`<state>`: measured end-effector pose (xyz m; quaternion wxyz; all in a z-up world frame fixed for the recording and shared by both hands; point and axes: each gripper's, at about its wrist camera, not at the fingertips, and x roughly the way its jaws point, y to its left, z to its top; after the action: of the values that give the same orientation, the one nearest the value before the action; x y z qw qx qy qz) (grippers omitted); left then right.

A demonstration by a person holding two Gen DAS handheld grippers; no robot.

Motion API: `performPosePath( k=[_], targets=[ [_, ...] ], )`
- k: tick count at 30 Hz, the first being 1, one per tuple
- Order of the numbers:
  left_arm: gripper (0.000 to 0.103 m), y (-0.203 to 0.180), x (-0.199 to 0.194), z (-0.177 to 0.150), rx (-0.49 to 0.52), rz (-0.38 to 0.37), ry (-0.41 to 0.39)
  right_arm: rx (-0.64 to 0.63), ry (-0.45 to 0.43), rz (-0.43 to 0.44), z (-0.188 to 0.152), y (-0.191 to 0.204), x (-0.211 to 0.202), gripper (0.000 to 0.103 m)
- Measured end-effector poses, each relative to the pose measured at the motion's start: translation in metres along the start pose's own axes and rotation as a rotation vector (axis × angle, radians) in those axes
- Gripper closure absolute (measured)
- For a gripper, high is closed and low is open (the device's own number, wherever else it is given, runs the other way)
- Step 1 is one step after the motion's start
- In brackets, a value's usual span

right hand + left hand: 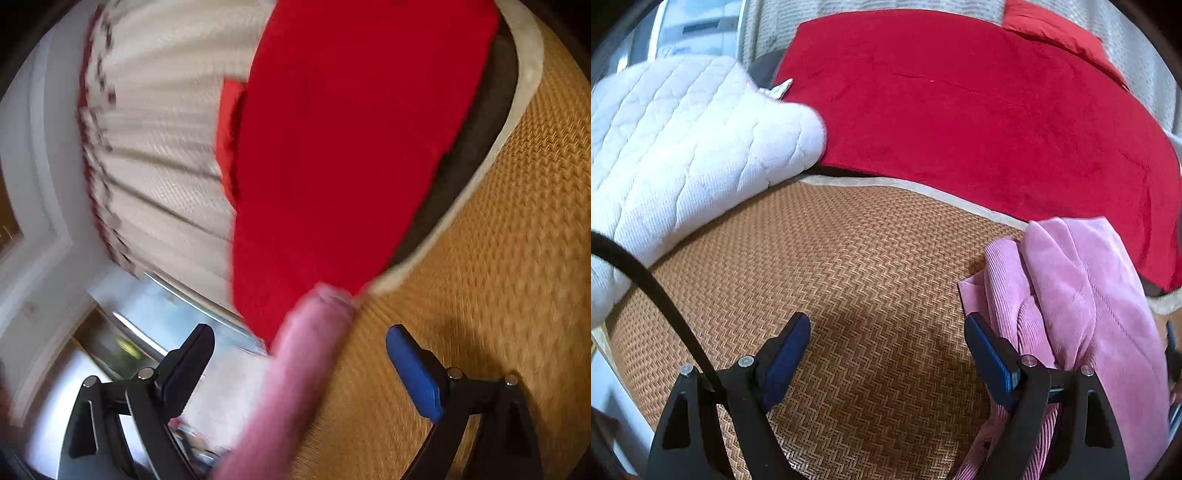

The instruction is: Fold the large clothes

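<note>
From my left gripper [886, 343], jaws wide and empty over the woven mat [849, 258], the pink garment [1071, 295] lies bunched just right of my right finger, its long axis running away from me toward the red blanket [960, 110]. From my right gripper [299, 354], blurred, jaws wide, the garment [295, 369] runs between the fingers, unpinched; I judge this hand nearer to grab it

The right wrist view is smeared throughout, so the pink garment [295, 369] between the right gripper [301, 343] fingers shows no weave or contact, while in the left wrist view this garment runs off the lower right edge and the white quilt [683, 147] off the left.
</note>
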<state>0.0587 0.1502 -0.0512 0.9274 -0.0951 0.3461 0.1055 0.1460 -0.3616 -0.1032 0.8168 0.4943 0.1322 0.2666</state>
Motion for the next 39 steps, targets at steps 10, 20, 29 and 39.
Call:
performPosePath(
  k=[10, 20, 29, 39],
  targets=[
    [0.017, -0.014, -0.025, -0.004, 0.118, -0.023, -0.1, -0.074, 0.01, -0.294, 0.048, 0.009, 0.004, 0.004],
    [0.017, 0.005, -0.02, 0.006, -0.056, -0.181, -0.042, -0.07, 0.473, -0.174, -0.112, 0.153, 0.064, 0.0],
    [0.017, 0.004, -0.01, 0.005, -0.057, -0.249, 0.008, 0.186, 0.591, -0.292, -0.181, 0.107, 0.079, 0.0],
    [0.016, -0.006, 0.036, 0.039, -0.115, -0.513, 0.241, 0.178, 0.591, -0.346, -0.153, 0.09, 0.132, 0.0]
  ],
)
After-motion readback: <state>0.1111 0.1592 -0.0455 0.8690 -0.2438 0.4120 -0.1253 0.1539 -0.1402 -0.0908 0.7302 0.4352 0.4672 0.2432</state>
